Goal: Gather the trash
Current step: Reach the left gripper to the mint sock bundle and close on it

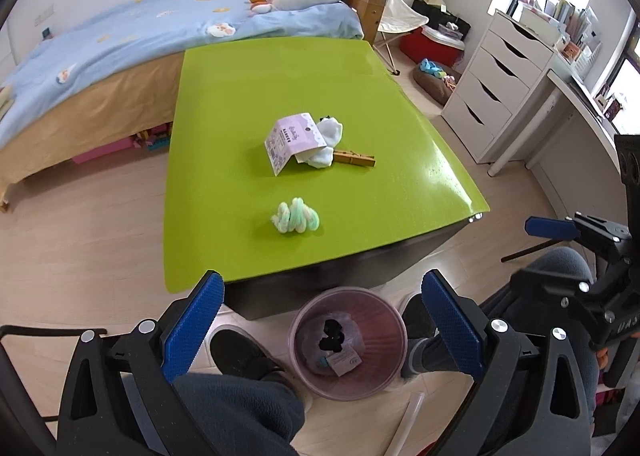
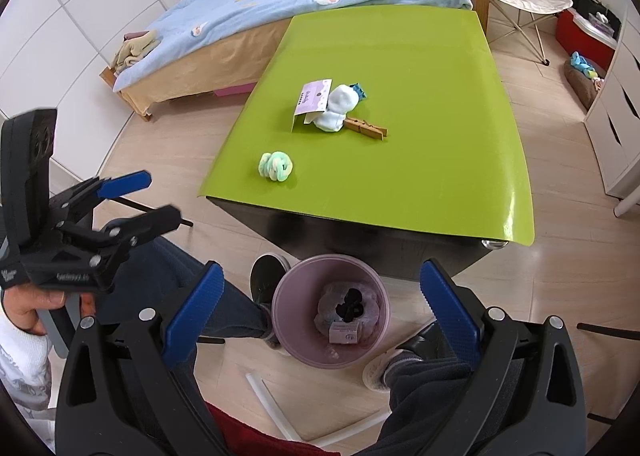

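Green table (image 1: 304,67) with card-covered white bundle (image 1: 326,143); bin (image 2: 288,288) contents perhaps wrappers; both tongs, left (image 1: 322,320), right (image 2: 320,304), spread, empty

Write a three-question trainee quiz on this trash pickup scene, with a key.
1. True or false: the wooden clothespin lies inside the pink bin.
2. Which item sits nearest the table edge by the bin? A) green-white yarn bundle B) purple paper tag C) white sock
3. Fill in: both the left gripper and the right gripper have their jaws ____.

Key: 1 false, it lies on the green table; 2 A; 3 open.
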{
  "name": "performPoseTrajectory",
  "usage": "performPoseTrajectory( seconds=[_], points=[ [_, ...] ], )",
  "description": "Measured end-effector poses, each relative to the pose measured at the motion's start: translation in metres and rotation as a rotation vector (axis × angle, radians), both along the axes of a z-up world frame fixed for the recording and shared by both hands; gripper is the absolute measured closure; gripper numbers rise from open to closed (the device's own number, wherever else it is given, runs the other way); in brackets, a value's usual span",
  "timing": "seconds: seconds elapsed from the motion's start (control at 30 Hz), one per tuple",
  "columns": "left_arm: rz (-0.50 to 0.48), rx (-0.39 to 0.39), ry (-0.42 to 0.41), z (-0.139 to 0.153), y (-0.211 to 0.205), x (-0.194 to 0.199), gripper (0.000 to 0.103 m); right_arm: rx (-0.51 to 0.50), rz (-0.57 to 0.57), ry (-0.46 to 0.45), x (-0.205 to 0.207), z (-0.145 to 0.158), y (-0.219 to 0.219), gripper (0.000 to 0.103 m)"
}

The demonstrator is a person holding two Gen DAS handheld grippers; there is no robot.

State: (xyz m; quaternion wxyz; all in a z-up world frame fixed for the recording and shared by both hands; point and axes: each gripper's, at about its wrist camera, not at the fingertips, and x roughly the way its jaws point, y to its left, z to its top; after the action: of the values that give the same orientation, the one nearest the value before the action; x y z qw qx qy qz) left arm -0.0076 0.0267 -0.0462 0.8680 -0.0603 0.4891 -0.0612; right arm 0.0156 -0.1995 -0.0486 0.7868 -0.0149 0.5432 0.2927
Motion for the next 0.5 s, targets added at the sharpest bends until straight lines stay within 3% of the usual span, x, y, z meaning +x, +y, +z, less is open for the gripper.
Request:
performPoseTrajectory(
  seconds=[0.27, 0.5],
  points=[
    [0.007, -0.011, 0.041, -0.013, 0.001, 0.044, 0.008, 0.003, -0.001, 0.005, 0.004, -0.001, -0.001, 0.006],
    [0.04, -0.003, 0.138, -0.046, 0.004, 0.078, 0.008, 0.001, -0.009, 0.017, 0.009, -0.004, -0.003, 0.006]
  ],
)
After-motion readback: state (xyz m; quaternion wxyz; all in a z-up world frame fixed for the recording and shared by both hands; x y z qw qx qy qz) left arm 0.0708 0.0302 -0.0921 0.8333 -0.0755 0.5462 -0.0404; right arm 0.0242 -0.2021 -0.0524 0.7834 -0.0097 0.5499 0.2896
